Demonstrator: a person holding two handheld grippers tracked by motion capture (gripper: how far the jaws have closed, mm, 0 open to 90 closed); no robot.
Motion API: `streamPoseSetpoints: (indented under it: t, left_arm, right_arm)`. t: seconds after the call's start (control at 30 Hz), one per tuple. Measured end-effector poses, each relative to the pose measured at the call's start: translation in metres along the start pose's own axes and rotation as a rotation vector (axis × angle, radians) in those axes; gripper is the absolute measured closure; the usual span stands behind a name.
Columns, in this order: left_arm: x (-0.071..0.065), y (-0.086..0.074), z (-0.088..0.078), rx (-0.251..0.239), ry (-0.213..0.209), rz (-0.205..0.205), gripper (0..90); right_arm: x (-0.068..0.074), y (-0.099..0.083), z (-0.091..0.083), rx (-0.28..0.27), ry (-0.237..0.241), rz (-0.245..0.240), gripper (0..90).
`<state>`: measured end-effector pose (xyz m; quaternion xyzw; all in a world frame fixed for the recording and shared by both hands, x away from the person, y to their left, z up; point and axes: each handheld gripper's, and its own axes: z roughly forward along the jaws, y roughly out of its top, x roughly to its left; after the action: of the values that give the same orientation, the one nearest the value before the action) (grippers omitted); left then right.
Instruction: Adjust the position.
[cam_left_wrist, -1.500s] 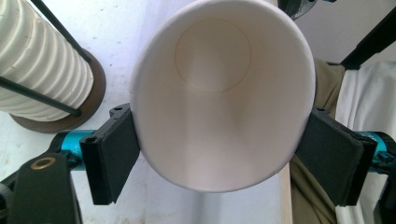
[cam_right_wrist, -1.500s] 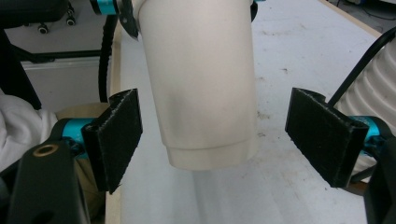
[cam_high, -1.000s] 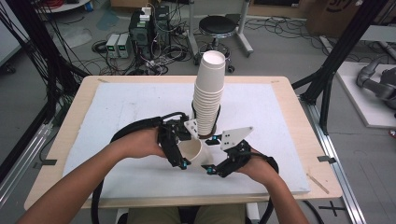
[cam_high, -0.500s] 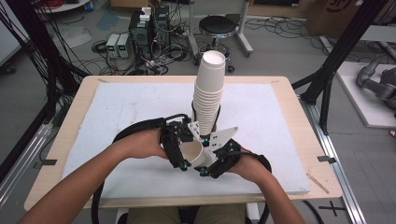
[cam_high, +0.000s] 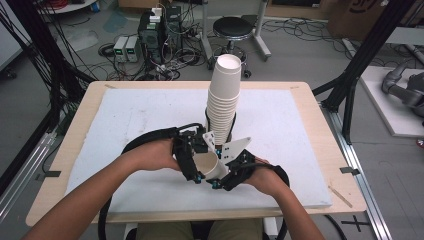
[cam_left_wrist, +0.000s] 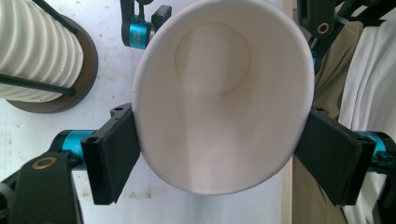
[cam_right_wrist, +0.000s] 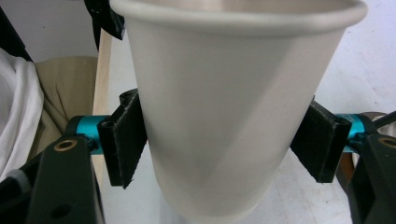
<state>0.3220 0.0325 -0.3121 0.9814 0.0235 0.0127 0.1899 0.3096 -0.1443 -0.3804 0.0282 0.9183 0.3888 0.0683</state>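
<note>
A single white paper cup (cam_high: 209, 164) is clamped between both tongs near the table's (cam_high: 150, 110) front edge, just in front of a tall cup stack (cam_high: 222, 95) on a round stand. The left gripper (cam_high: 192, 155) pinches the cup's rim, its mouth facing that camera, while the right gripper (cam_high: 227, 172) squeezes its outer wall from the opposite side.
</note>
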Motion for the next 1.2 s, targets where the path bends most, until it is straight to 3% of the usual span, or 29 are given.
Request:
streamPoseSetpoints:
  t: [0.33, 0.43, 0.5, 0.73, 0.87, 0.97, 1.2]
  left_arm:
    - [-0.0005, -0.0031, 0.0033, -0.046, -0.006, 0.021, 14.5]
    - [-0.0004, -0.0020, 0.0044, -0.049, -0.011, 0.001, 13.9]
    - [-0.0008, -0.0023, 0.0044, -0.057, -0.006, 0.019, 13.9]
    - [0.0001, -0.0015, 0.0044, -0.048, -0.013, 0.025, 13.8]
    - [0.0008, -0.0034, 0.0031, -0.048, -0.037, 0.038, 13.8]
    - [0.0001, -0.0046, 0.0036, -0.063, -0.031, 0.023, 5.2]
    - [-0.0013, -0.0088, -0.0021, -0.105, -0.043, 0.040, 1.6]
  right_arm:
    - [0.0004, -0.0028, -0.0010, -0.010, 0.002, 0.001, 26.8]
    - [0.0002, -0.0034, -0.0009, -0.007, 0.008, -0.003, 26.8]
    - [0.0005, -0.0034, -0.0014, -0.011, 0.003, 0.001, 26.8]
    - [0.0005, -0.0033, -0.0017, -0.013, 0.004, 0.001, 26.6]
    - [0.0020, -0.0030, -0.0015, -0.015, 0.008, -0.007, 26.5]
    - [0.0014, -0.0033, -0.0027, -0.022, 0.006, -0.003, 26.4]
    - [0.0003, -0.0055, -0.0085, -0.044, -0.001, 0.007, 26.3]
